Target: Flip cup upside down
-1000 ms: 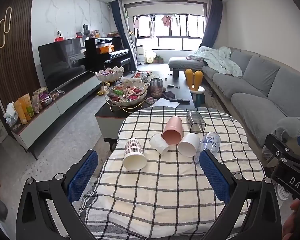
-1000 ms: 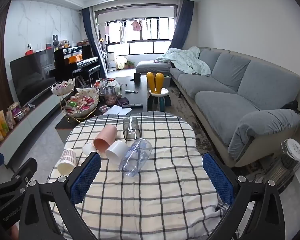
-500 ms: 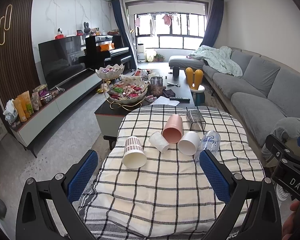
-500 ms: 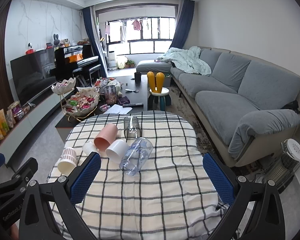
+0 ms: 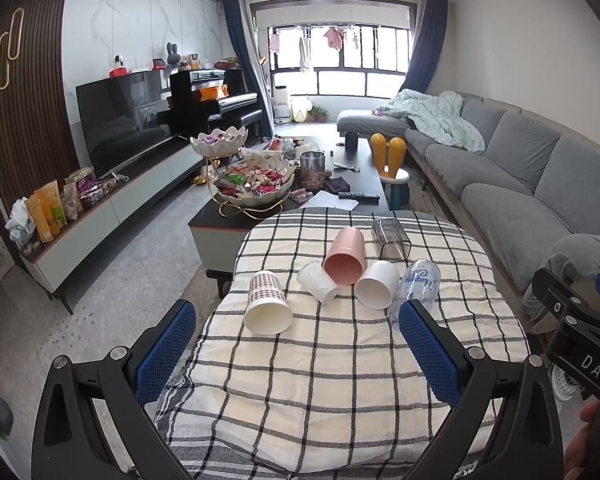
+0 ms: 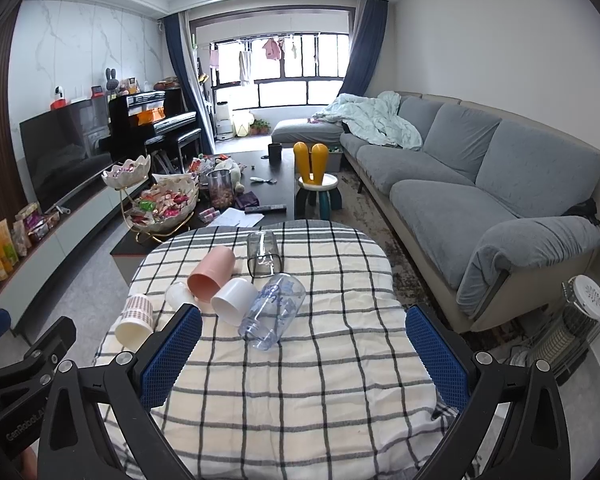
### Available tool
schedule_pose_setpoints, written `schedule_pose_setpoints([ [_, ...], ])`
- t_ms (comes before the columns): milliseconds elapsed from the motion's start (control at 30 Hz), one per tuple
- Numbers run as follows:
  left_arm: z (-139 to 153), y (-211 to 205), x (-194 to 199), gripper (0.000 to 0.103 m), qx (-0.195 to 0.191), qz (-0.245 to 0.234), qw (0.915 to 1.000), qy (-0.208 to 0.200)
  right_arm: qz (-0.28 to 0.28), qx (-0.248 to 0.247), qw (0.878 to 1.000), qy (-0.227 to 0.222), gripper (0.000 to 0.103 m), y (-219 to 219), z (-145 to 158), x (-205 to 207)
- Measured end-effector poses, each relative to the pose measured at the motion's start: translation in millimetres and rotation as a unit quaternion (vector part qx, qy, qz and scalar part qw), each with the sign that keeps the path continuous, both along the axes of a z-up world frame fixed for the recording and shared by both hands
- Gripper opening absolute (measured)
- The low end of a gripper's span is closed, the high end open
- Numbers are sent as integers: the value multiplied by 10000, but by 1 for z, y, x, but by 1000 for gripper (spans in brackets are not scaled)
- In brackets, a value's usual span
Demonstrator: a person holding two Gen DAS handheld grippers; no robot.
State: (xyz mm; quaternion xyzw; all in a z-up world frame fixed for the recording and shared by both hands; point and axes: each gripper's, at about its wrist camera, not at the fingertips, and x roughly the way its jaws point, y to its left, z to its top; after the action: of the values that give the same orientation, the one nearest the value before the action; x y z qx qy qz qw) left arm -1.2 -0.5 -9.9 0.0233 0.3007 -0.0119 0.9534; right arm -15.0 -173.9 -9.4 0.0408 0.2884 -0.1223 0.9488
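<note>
Several cups lie on their sides on a table with a checked cloth (image 5: 340, 380): a checked paper cup (image 5: 267, 304), a small white cup (image 5: 317, 282), a pink cup (image 5: 345, 256), a white cup (image 5: 376, 285), a clear plastic cup with blue print (image 5: 418, 284) and a clear dark-rimmed glass (image 5: 391, 238). In the right wrist view they show as the paper cup (image 6: 135, 321), pink cup (image 6: 211, 269), white cup (image 6: 234, 301), clear printed cup (image 6: 274, 310) and glass (image 6: 263, 254). My left gripper (image 5: 296, 354) and right gripper (image 6: 302, 356) are open, empty, held above the table's near part, short of the cups.
A dark coffee table (image 5: 340, 184) with snack bowls stands behind the cloth table. A grey sofa (image 6: 500, 200) runs along the right. A TV unit (image 5: 112, 184) lines the left wall. A heater (image 6: 576, 332) stands on the floor at right.
Both grippers have drifted back a little and slightly up, so the table and cups look a bit farther off. The cups have not moved.
</note>
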Motion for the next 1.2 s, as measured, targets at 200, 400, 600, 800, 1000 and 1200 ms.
schedule_pose_setpoints([
  [200, -2, 0, 1, 103, -16, 6, 10000, 22, 4, 3, 10000, -1, 102, -1, 0, 0],
  [400, -4, -1, 0, 103, -15, 5, 10000, 35, 2, 7, 10000, 3, 102, -1, -1, 1],
  [600, -5, -1, 0, 103, -16, 9, 10000, 42, 3, 3, 10000, 4, 102, 0, 0, 2],
  [800, -16, 2, 6, 103, -12, 77, 9999, 112, 30, -13, 10000, -8, 102, 5, -4, 3],
  [1000, -23, 13, 22, 103, -51, 183, 9997, 183, 76, -58, 9999, 54, 102, 13, -13, 24],
  [1200, -30, 25, 43, 103, -122, 331, 9989, 316, 138, -78, 9997, 192, 102, 21, -16, 48],
])
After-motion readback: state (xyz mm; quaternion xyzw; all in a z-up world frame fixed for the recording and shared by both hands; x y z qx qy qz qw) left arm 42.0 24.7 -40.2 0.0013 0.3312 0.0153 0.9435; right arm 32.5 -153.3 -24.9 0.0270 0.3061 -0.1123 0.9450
